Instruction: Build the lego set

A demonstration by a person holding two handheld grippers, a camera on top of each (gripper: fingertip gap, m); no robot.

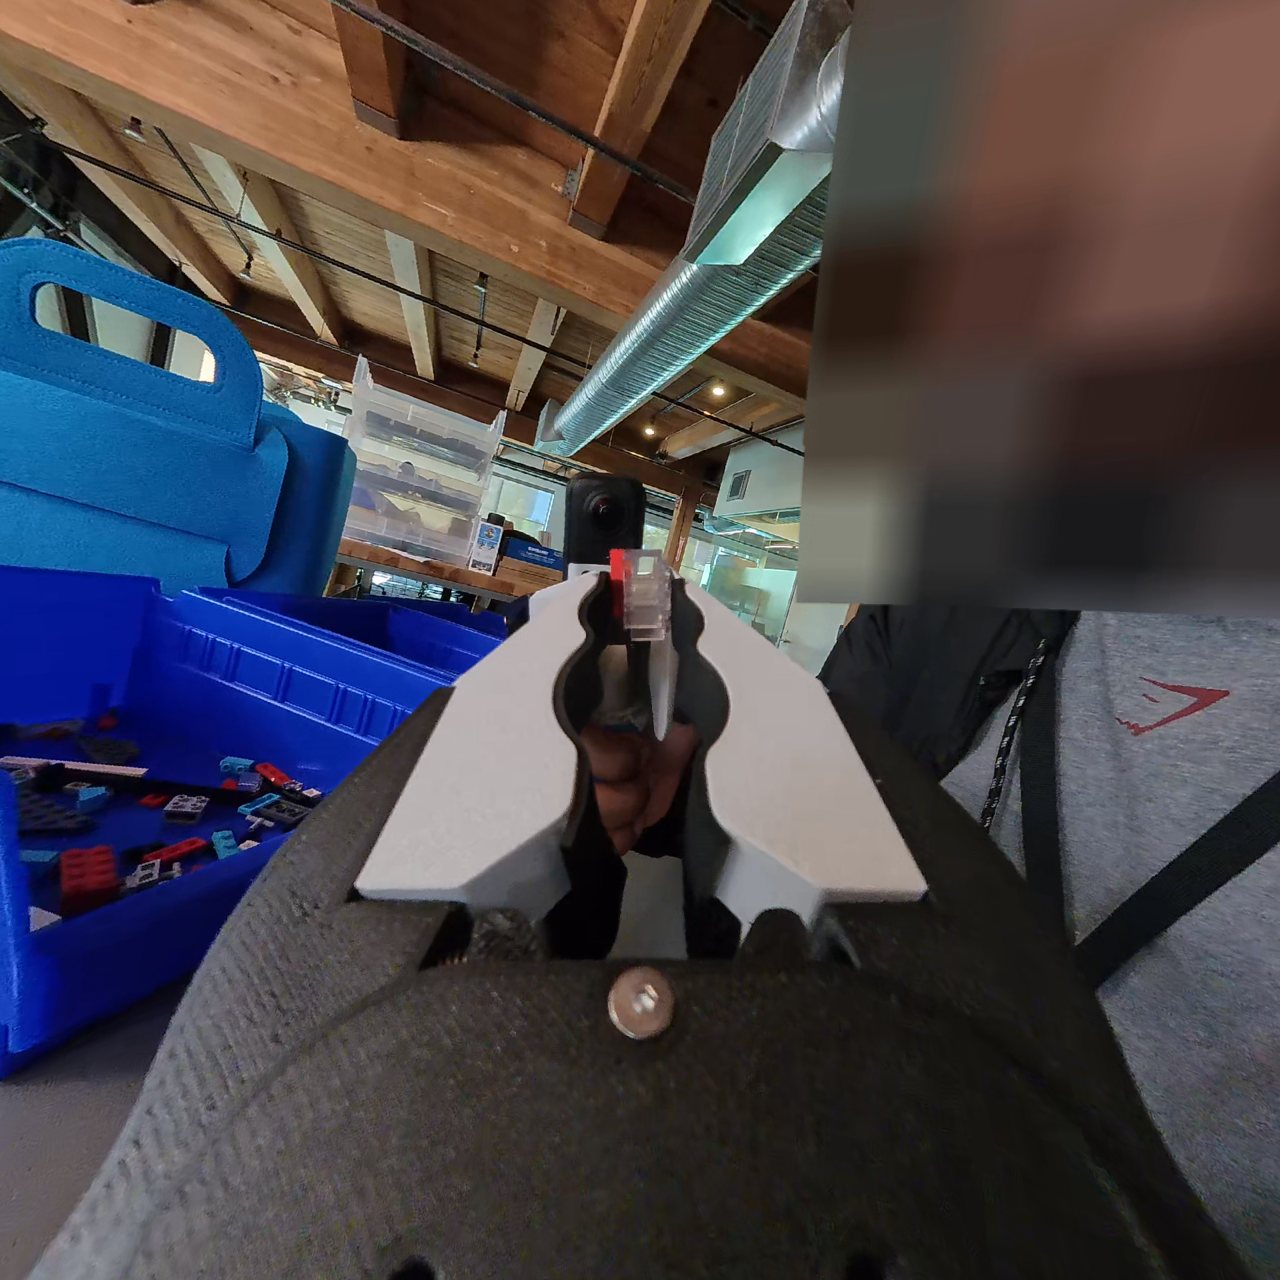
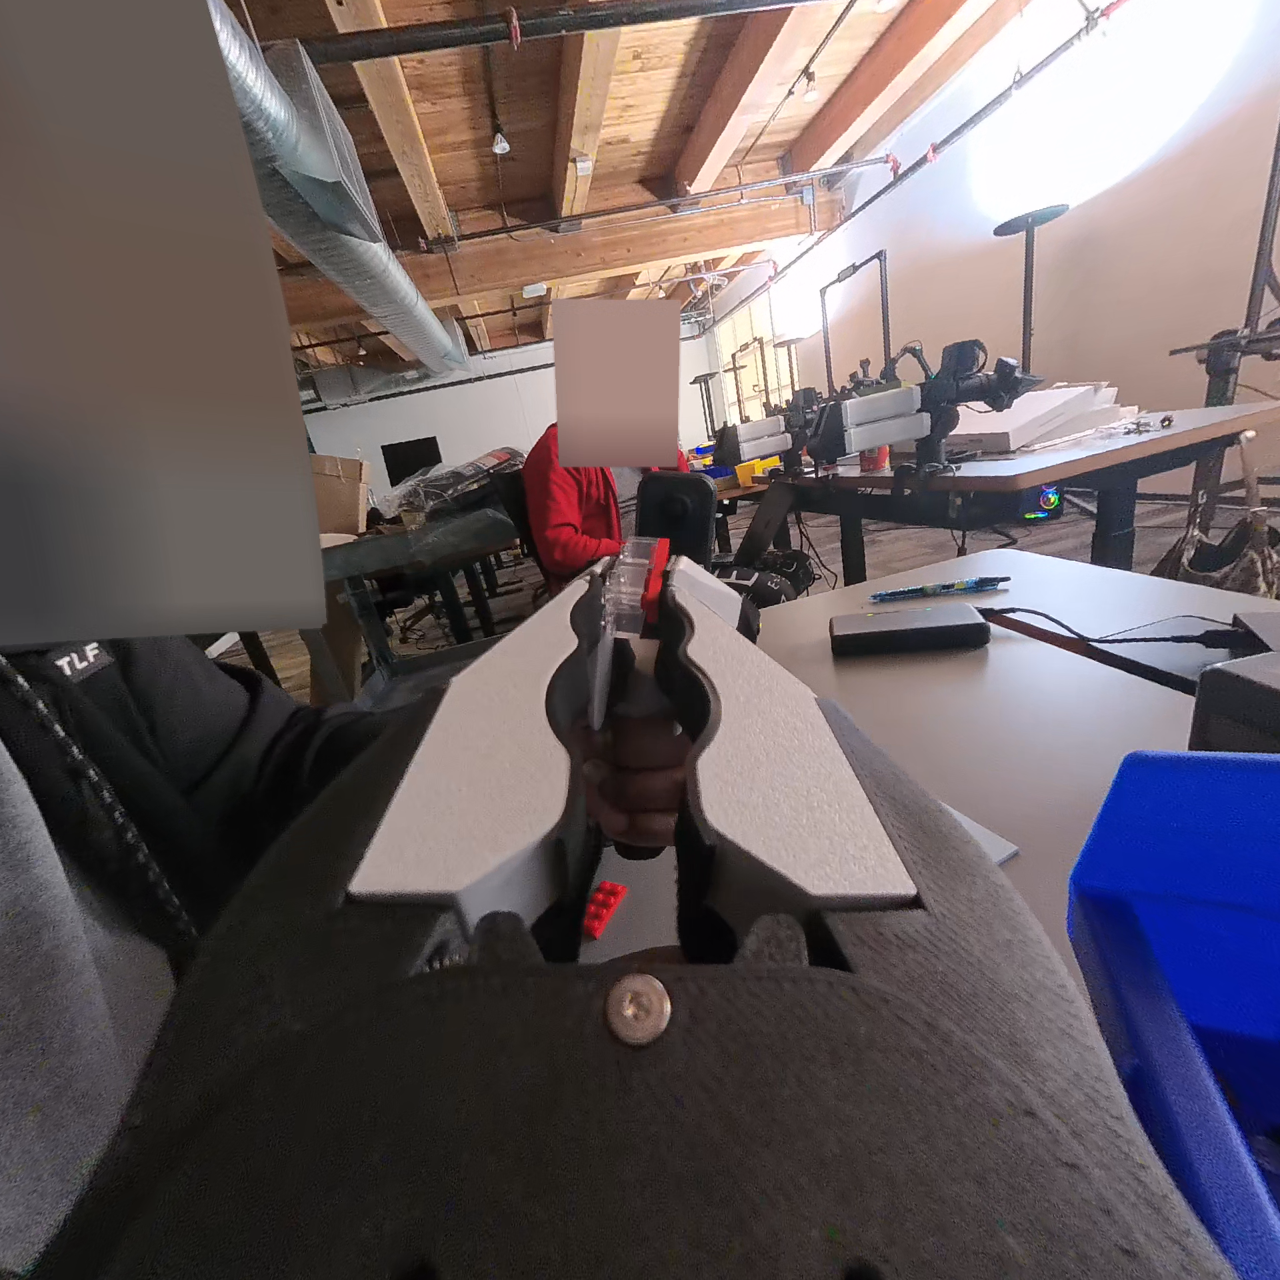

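Both grippers are raised off the table and point at each other, tip to tip. My left gripper is shut on a small lego assembly: a clear brick with a red plate on its left side and a white plate hanging below. My right gripper is shut on the same assembly from the other side: the clear brick, the red plate, and the white plate. Each view shows the other gripper's black camera just behind the tips and the hand holding it through the jaws.
A blue bin with several loose bricks sits at the left, with a blue felt bag behind it. On the grey table are a red plate, a black power bank, a pen and another blue bin. The tips of both grippers are at nearly the same place.
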